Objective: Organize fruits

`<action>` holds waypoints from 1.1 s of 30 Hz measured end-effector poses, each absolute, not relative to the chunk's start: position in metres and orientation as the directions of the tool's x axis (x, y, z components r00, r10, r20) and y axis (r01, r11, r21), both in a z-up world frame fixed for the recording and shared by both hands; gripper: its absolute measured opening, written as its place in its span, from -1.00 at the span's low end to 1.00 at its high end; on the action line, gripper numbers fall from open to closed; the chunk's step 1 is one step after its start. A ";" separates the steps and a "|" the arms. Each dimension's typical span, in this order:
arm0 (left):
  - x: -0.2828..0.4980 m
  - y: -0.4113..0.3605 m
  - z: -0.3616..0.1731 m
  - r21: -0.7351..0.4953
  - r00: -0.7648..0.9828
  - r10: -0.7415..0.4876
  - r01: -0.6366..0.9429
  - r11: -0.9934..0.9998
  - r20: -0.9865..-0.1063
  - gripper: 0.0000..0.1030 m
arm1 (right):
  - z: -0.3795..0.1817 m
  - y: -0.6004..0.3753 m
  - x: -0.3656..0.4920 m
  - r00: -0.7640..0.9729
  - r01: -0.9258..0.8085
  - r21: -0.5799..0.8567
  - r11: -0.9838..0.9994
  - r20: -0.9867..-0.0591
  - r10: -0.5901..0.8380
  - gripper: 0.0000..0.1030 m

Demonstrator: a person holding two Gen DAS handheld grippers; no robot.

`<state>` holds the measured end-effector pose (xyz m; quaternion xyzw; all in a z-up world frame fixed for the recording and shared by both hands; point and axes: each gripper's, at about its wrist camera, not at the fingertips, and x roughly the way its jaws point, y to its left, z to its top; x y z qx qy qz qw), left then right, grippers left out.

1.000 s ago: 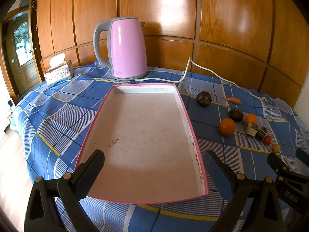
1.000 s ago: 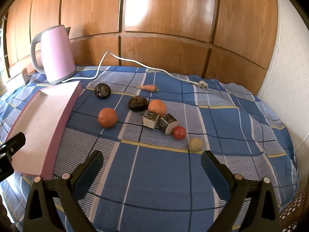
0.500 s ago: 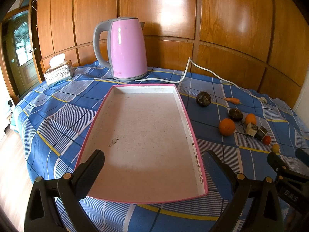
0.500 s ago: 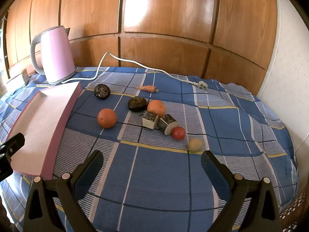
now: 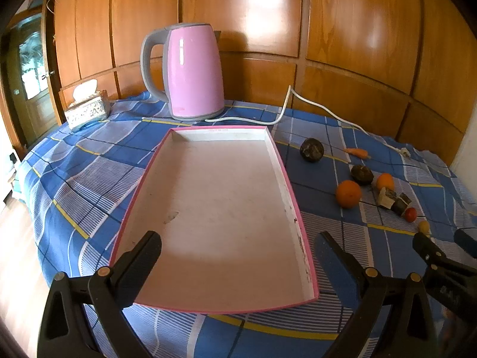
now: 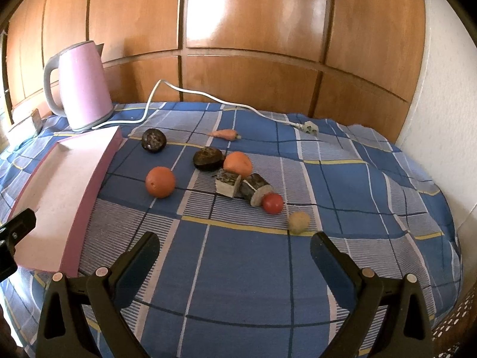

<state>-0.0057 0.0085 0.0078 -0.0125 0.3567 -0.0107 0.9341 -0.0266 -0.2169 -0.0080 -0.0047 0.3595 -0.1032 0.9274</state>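
A shallow pink-rimmed tray (image 5: pixel 286 185) lies empty on the blue checked cloth; it also shows at the left of the right wrist view (image 6: pixel 89 185). My left gripper (image 5: pixel 238 249) is open and empty over the tray's near end. My right gripper (image 6: pixel 234 247) is open and empty above bare cloth, short of the fruit. The fruit lies loose: an orange (image 6: pixel 160 182), a second orange fruit (image 6: pixel 237 163), two dark round fruits (image 6: pixel 153 139) (image 6: pixel 207 158), a red tomato (image 6: pixel 272 203), a pale round fruit (image 6: pixel 299 222), two cut brown pieces (image 6: pixel 229 182) and a small carrot (image 6: pixel 225 134).
A pink kettle (image 5: pixel 192 71) stands behind the tray, its white cord (image 6: pixel 190 92) trailing right to a plug (image 6: pixel 310 126). A tissue box (image 5: pixel 86 109) sits at the back left. Wood panelling backs the table. The right gripper's tip (image 5: pixel 429 247) shows at the left view's right edge.
Both grippers have drifted slightly; the fruit sits a little lower and nearer in the right wrist view. Nothing was taken hold of.
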 end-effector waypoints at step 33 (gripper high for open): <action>0.017 -0.014 0.020 -0.022 0.725 -0.197 0.243 0.970 -0.661 0.99 | -0.053 -0.392 -0.016 0.451 0.694 -0.014 0.720 -0.770 -0.450 0.99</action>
